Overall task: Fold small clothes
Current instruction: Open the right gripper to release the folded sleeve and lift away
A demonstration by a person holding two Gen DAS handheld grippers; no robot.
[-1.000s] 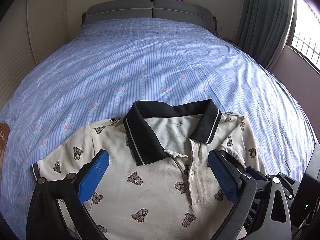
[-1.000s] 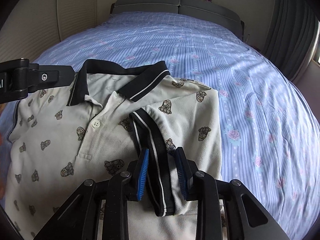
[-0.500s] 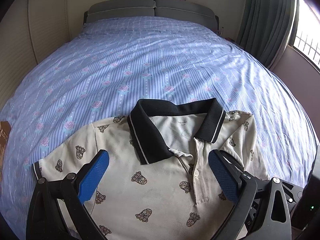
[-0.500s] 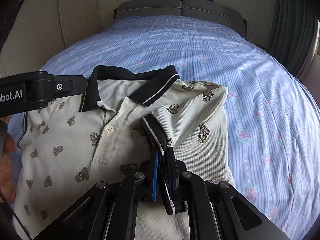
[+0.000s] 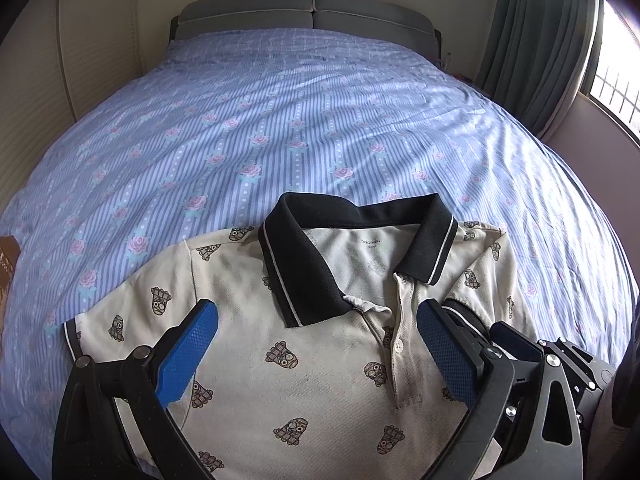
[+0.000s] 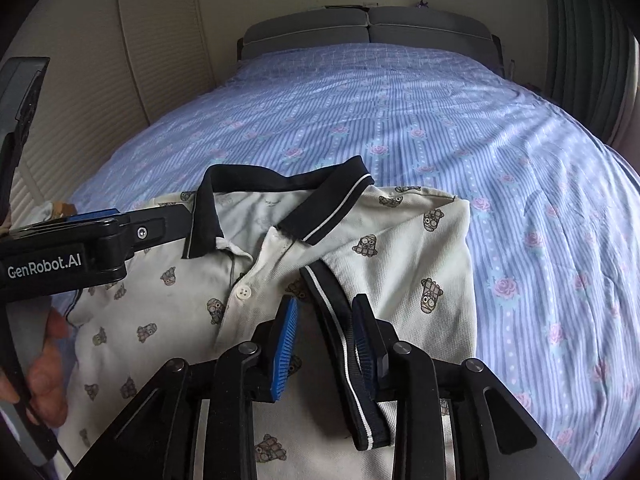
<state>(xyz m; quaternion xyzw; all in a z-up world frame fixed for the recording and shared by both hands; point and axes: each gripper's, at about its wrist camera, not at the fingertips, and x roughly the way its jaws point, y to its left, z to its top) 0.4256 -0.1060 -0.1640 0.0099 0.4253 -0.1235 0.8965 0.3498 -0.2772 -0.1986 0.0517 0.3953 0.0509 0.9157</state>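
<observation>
A cream polo shirt point(image 5: 320, 364) with a black collar point(image 5: 296, 264) and small brown prints lies face up on the bed. Its right sleeve point(image 6: 404, 264) is folded inward over the chest. My right gripper point(image 6: 325, 308) is low over that sleeve, and its jaws are opening. The black striped cuff point(image 6: 340, 332) lies between the blue pads and leans on the right one, while the left pad stands clear of it. Over the shirt's chest just below the collar, my left gripper point(image 5: 318, 320) is open wide with nothing between its fingers. It also shows from the side as the left gripper point(image 6: 120, 232).
The blue striped rose-print sheet point(image 5: 320, 128) covers the whole bed up to the grey headboard point(image 5: 304, 12). A curtain point(image 5: 532, 40) and a window are at the right. A hand point(image 6: 44, 380) holds the left gripper. A brown object point(image 5: 8, 256) lies at the left edge.
The right jaws closed on the sleeve cuff half a second ago and have now parted again. The sleeve stays folded over the chest. The left gripper has not moved.
</observation>
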